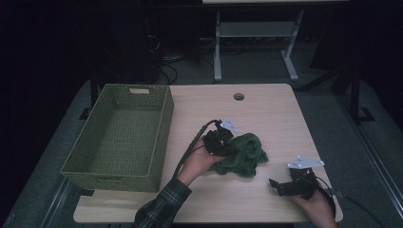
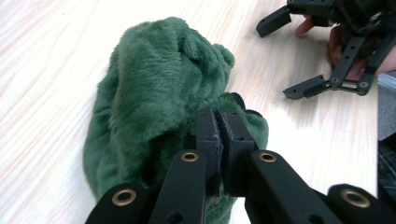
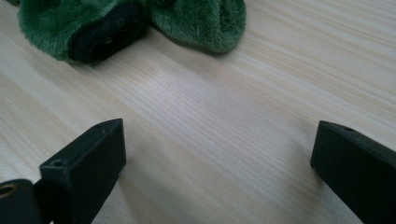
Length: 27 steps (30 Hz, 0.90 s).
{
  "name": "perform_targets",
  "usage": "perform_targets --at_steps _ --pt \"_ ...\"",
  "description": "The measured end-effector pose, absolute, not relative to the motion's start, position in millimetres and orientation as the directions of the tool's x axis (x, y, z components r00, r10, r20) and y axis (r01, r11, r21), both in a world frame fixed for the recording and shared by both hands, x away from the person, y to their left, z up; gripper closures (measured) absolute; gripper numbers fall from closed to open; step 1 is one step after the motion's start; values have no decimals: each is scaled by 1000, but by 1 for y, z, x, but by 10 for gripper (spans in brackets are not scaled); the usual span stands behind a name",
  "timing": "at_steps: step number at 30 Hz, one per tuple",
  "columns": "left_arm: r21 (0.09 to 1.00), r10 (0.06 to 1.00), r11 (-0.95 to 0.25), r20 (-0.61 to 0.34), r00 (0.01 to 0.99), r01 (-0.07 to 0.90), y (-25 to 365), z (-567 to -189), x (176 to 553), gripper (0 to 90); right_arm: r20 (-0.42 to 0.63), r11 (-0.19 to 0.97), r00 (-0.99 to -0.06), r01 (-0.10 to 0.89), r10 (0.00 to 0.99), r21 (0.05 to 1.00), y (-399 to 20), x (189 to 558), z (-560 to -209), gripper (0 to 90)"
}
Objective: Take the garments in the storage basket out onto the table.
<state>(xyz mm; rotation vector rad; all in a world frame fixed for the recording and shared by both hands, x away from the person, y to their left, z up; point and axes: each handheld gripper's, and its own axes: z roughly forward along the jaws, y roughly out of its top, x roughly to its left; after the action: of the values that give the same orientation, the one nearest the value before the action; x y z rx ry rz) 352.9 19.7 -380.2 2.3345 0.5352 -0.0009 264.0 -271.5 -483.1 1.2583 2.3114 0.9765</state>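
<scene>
A green plush cloth lies bunched on the wooden table near its middle. My left gripper comes at it from the left and is shut on a fold of the fur. In the left gripper view its jaws meet with green pile pinched between them. My right gripper rests low near the table's front right edge, to the right of the cloth, and points left. Its jaws stand wide apart over bare wood with nothing between them. The plush lies beyond them.
A green woven basket stands on the table's left side, with nothing in it. A round cable hole sits near the far edge. Behind the table are desk legs and cables on the floor.
</scene>
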Motion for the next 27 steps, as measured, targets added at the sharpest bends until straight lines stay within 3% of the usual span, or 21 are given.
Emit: perform_targets --at_steps 13,27 --pt "670 442 -608 -160 883 425 65 -379 342 870 33 374 -554 604 832 704 -272 264 -483 30" --pt "630 512 -609 -151 845 481 89 -397 332 846 33 374 -554 604 832 704 -272 264 -483 30"
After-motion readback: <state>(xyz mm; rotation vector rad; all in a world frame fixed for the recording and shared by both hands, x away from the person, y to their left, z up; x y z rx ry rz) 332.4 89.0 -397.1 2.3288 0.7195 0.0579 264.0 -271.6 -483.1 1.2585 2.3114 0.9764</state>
